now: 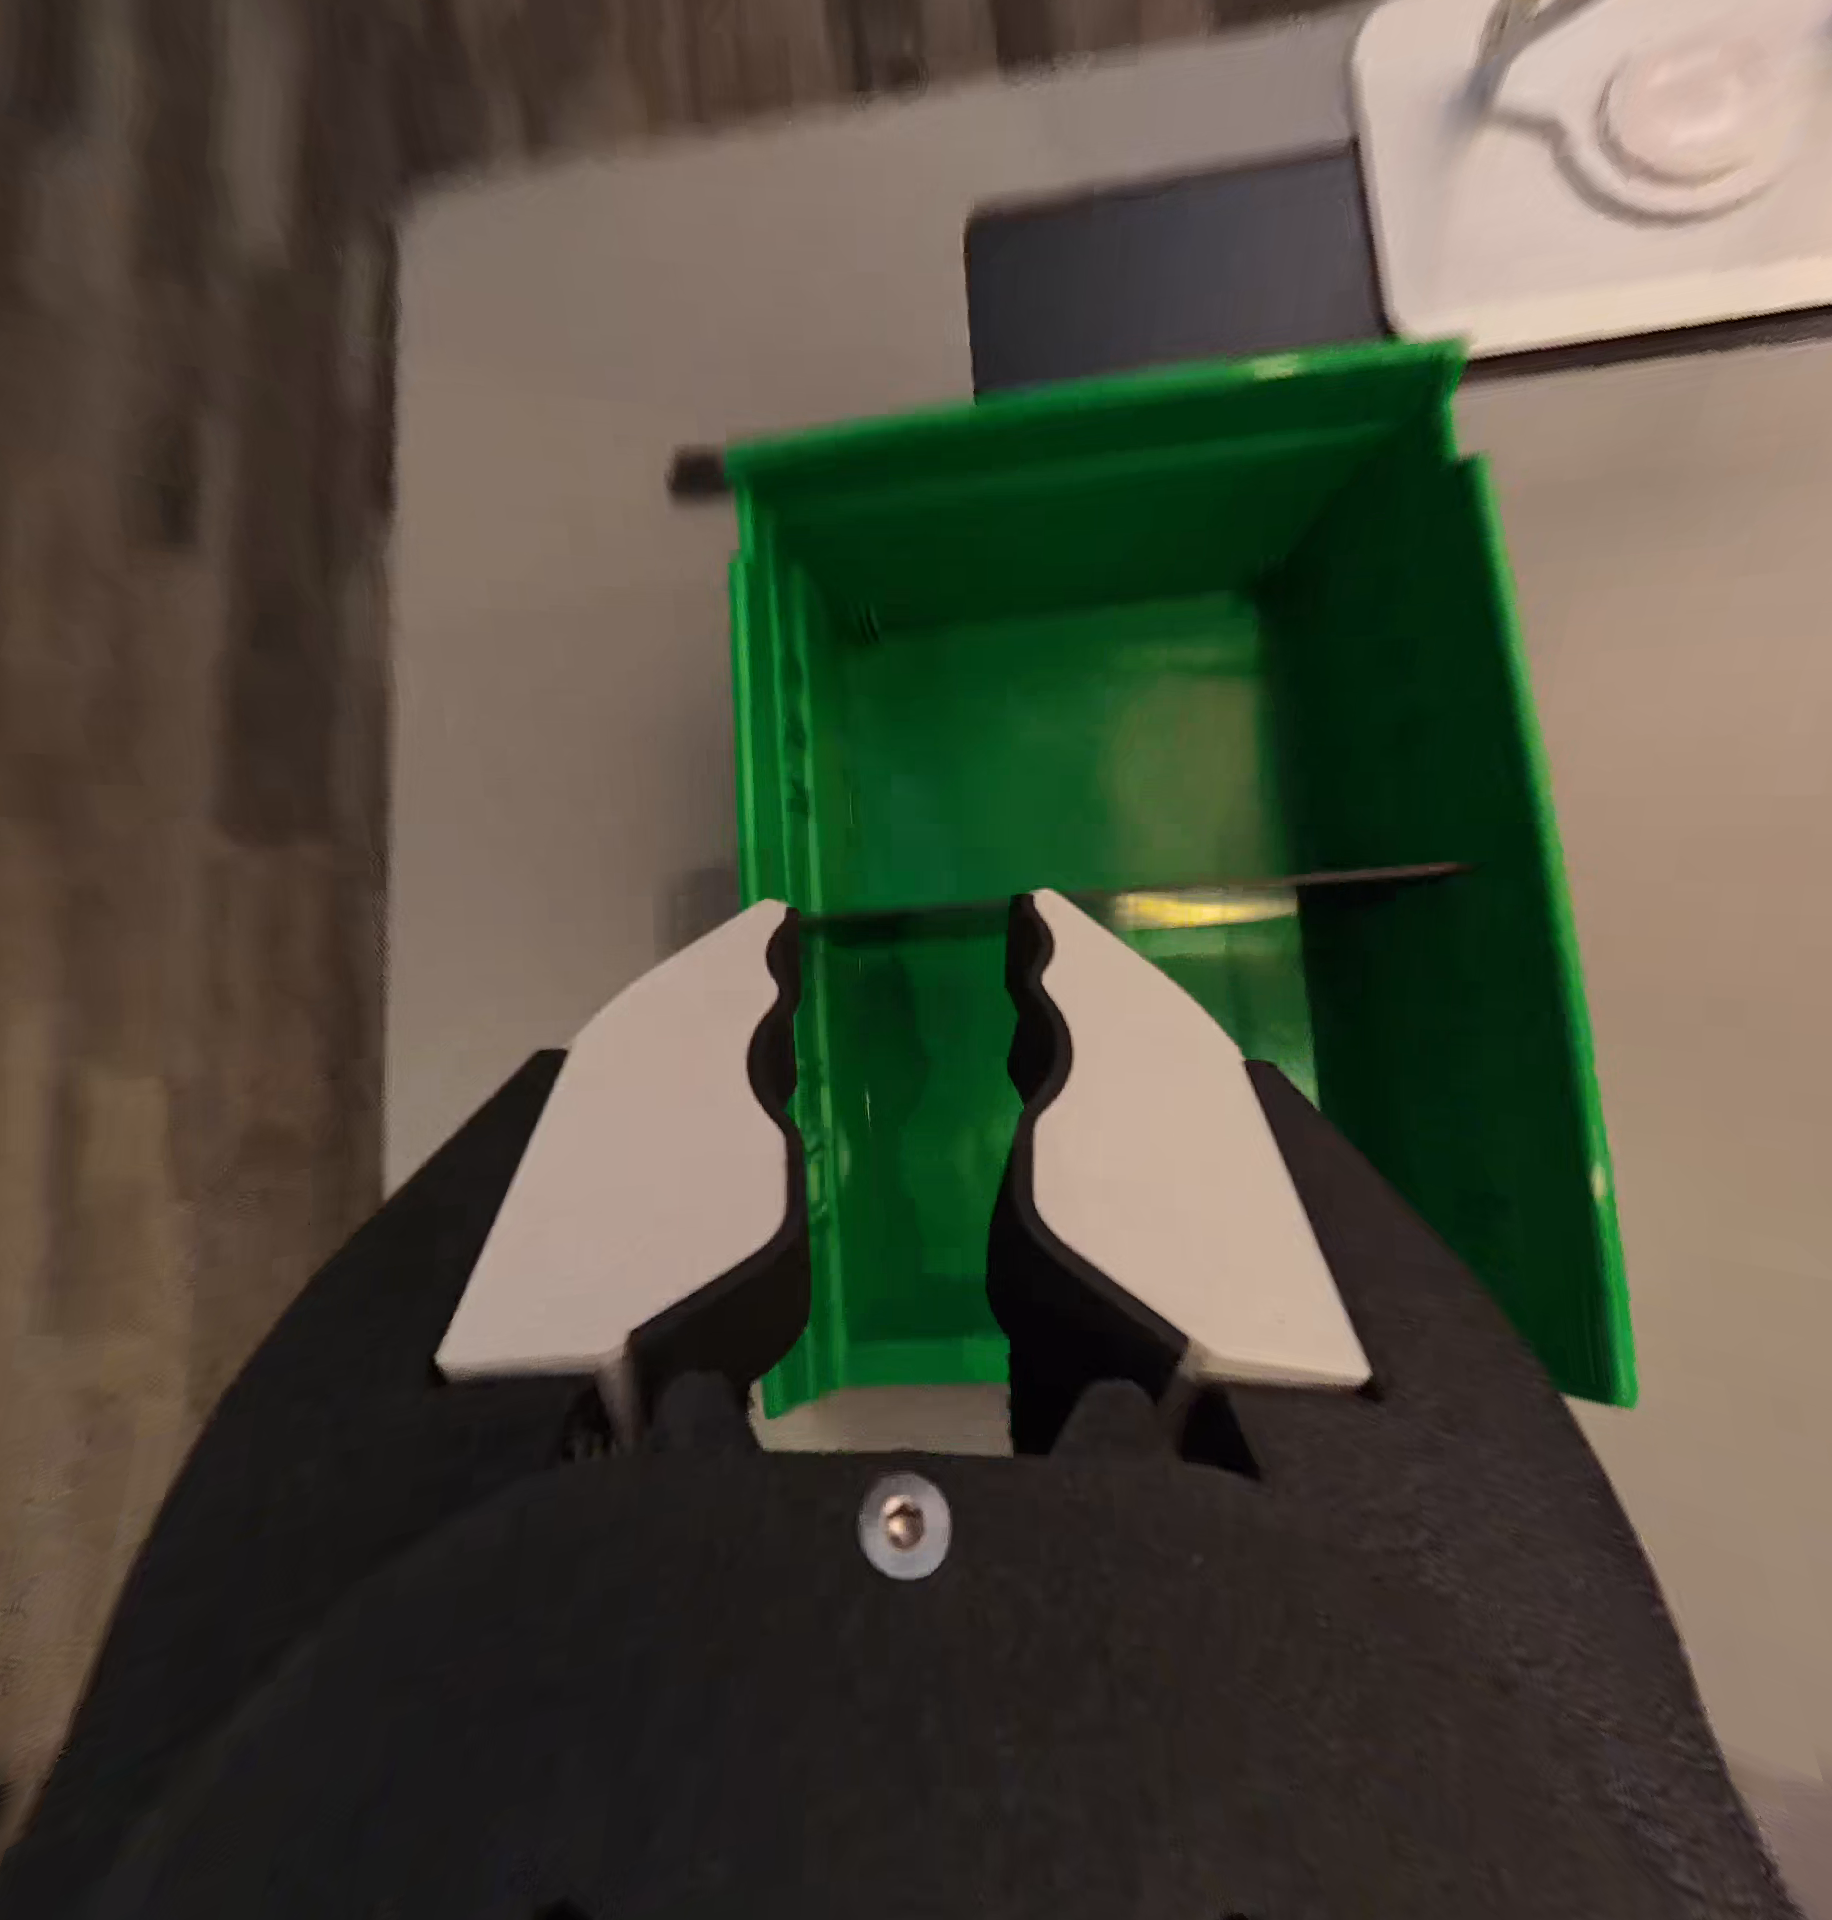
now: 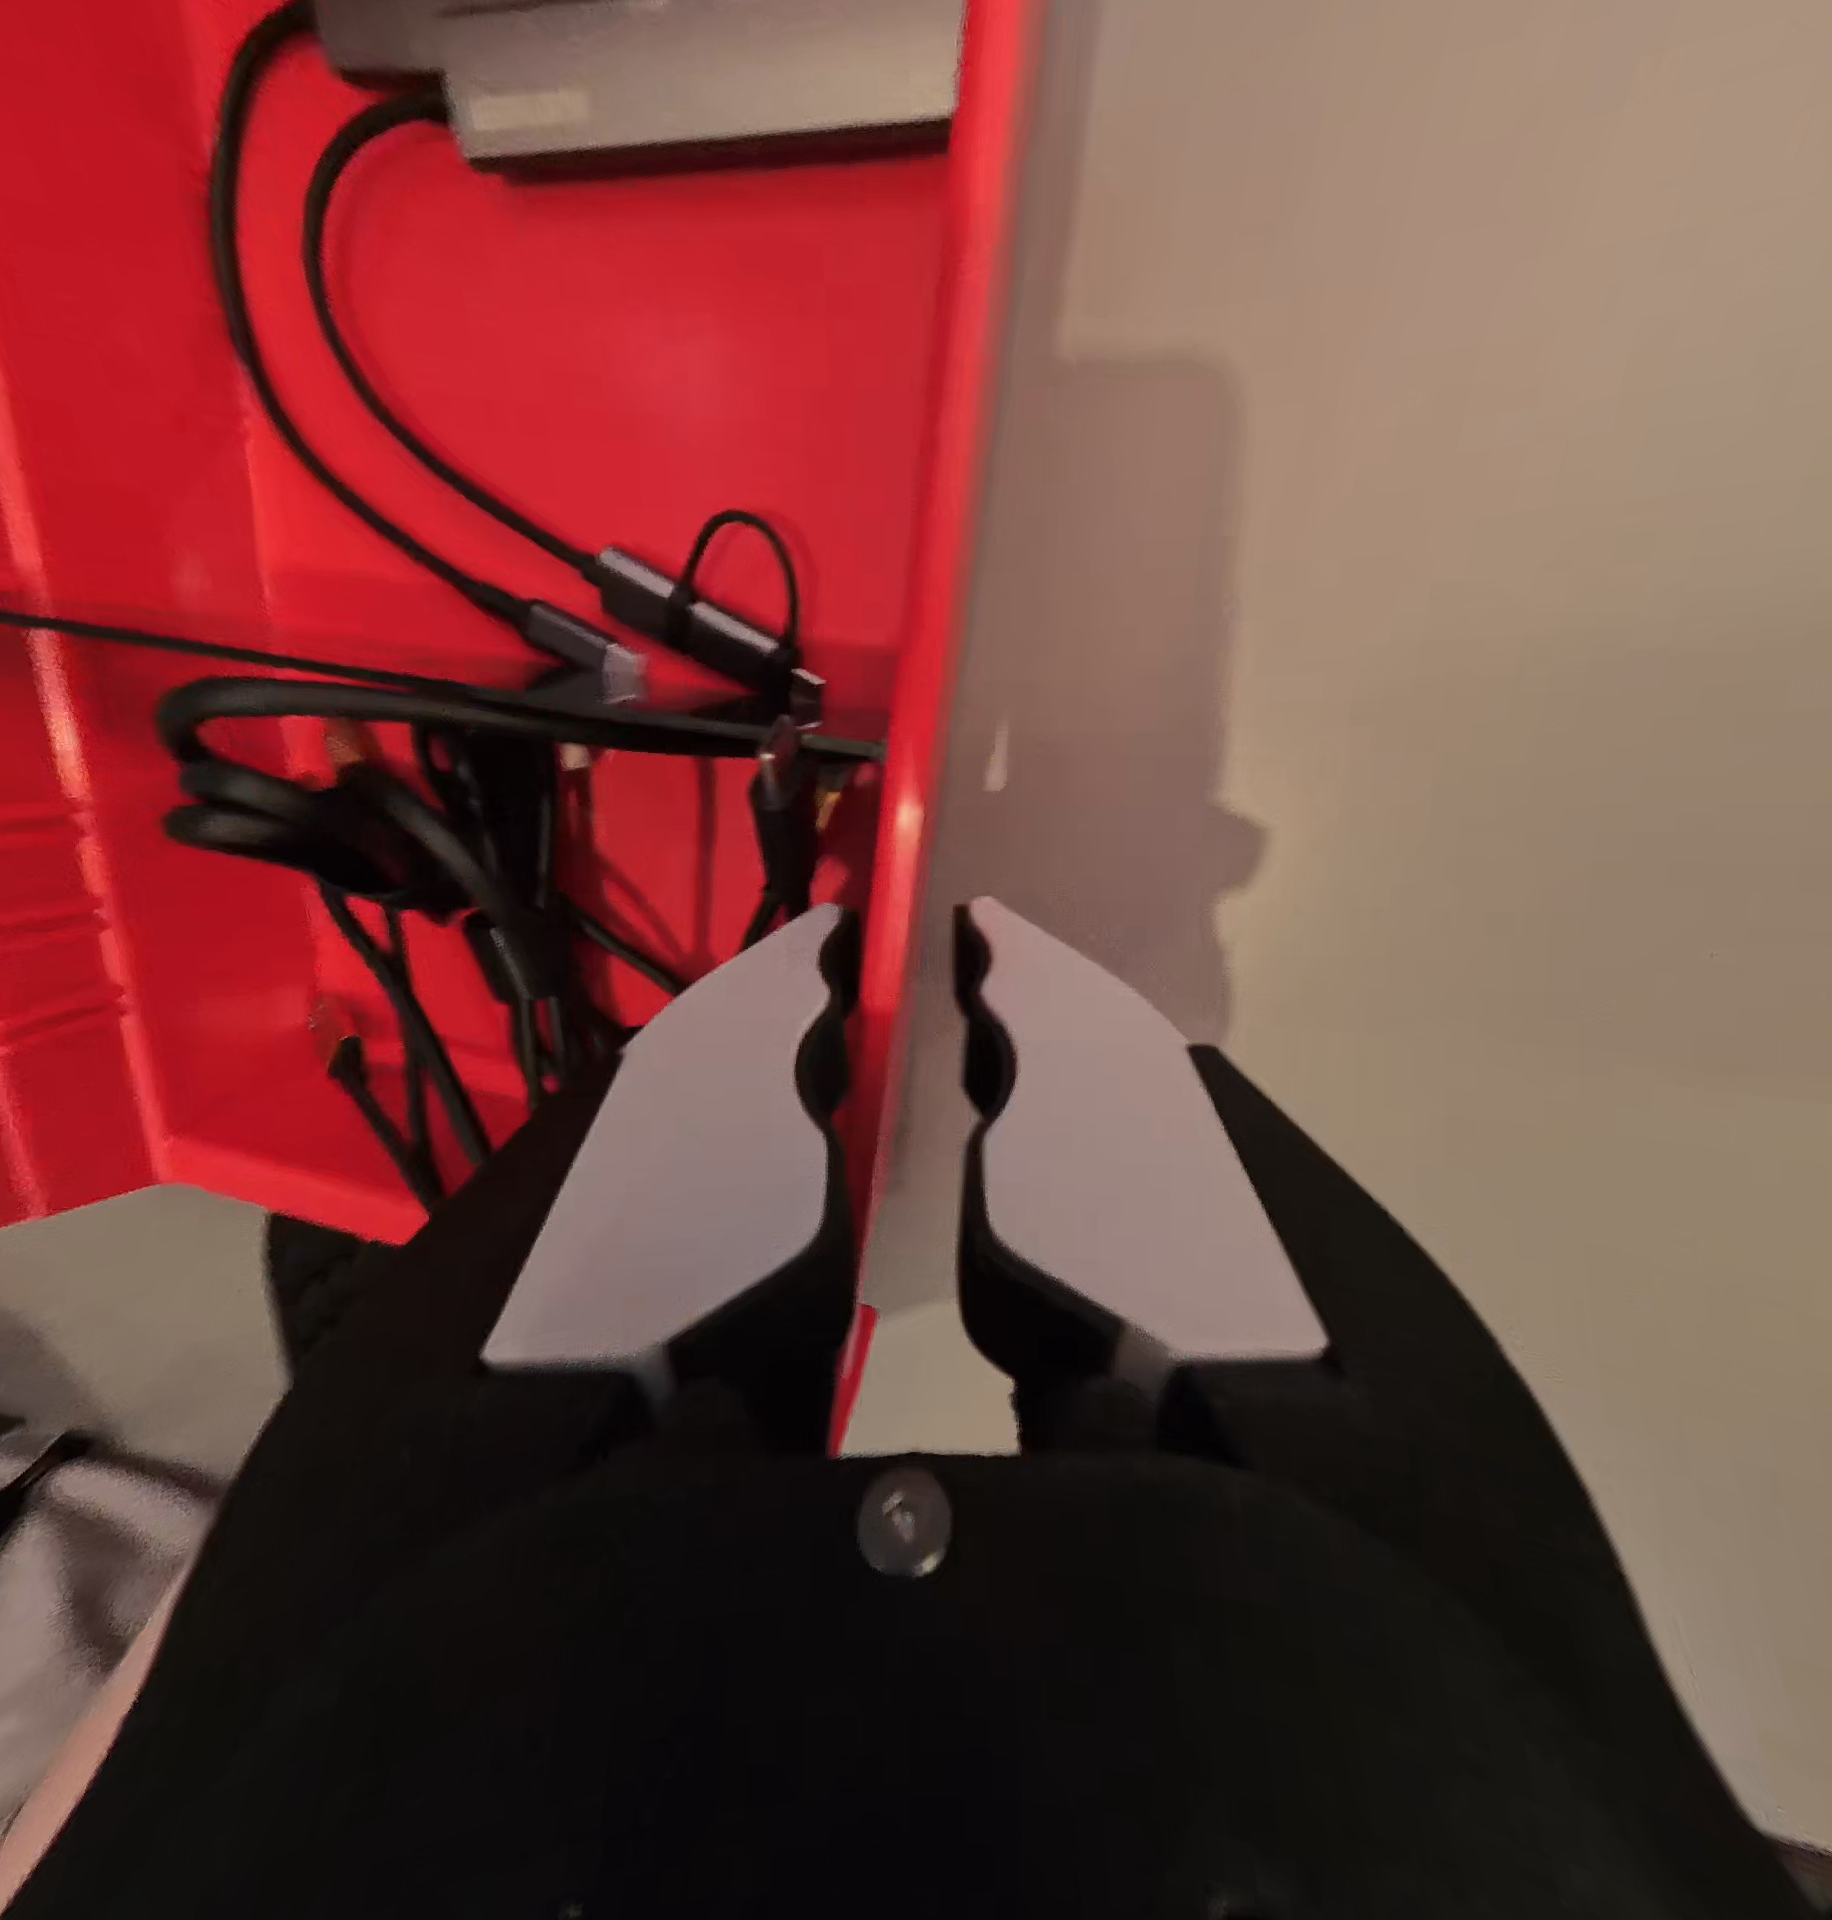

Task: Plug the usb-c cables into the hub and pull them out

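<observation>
Right claw [image 2: 901, 914] is straddling the near right-hand wall of the red bin [image 2: 927, 727], jaws narrowed around that wall and looking as though they are gripping it. Left claw [image 1: 907, 914] is doing likewise on the green bin [image 1: 1411, 831], jaws part-open astride its left wall, though whether they are pinching it is unclear.

Working outward from the red bin's near wall: a tangle of black cables [image 2: 403, 821] is lying just inside, then two usb-c cables with grey plugs [image 2: 600, 649] are resting mid-floor, plug tips pointing toward the right wall and slightly back at the camera, their long axes running diagonally. Both leads are curving away to the grey hub [image 2: 642, 94] at the far end of the bin, its length lying across the bin.

Judging by this, nothing is being plugged yet; both hands seem busy positioning bins on the tabletop [image 2: 1514, 520]. Next move calls for releasing the wall and pinching one plug behind its tip, aligned with a hub port.
</observation>
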{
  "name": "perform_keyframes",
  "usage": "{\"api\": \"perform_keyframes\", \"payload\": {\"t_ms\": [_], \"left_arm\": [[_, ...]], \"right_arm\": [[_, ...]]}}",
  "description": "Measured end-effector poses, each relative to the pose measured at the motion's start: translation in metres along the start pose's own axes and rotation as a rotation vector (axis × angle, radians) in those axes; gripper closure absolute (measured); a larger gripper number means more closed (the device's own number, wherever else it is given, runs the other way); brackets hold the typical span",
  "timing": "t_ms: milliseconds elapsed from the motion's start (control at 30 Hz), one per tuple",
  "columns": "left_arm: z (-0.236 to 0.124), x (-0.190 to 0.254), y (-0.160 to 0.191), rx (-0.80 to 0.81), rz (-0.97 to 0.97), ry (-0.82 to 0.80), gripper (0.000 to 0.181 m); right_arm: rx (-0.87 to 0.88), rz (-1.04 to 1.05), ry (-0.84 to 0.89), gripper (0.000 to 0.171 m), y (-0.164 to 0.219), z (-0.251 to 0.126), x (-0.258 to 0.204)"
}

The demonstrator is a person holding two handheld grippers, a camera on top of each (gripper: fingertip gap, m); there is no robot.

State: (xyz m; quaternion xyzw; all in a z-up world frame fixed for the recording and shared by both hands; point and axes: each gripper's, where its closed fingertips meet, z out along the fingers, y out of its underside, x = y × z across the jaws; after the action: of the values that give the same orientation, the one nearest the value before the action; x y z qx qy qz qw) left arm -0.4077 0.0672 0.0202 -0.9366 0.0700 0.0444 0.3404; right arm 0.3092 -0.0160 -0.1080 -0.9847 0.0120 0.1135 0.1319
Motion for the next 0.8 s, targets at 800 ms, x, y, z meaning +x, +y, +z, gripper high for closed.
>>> {"api": "perform_keyframes", "payload": {"t_ms": [800], "left_arm": [[0.088,0.011,0.103,-0.617,0.034,0.222,0.175]], "right_arm": [[-0.303,-0.036,-0.026,0.164,0.000,0.026,-0.054]]}}
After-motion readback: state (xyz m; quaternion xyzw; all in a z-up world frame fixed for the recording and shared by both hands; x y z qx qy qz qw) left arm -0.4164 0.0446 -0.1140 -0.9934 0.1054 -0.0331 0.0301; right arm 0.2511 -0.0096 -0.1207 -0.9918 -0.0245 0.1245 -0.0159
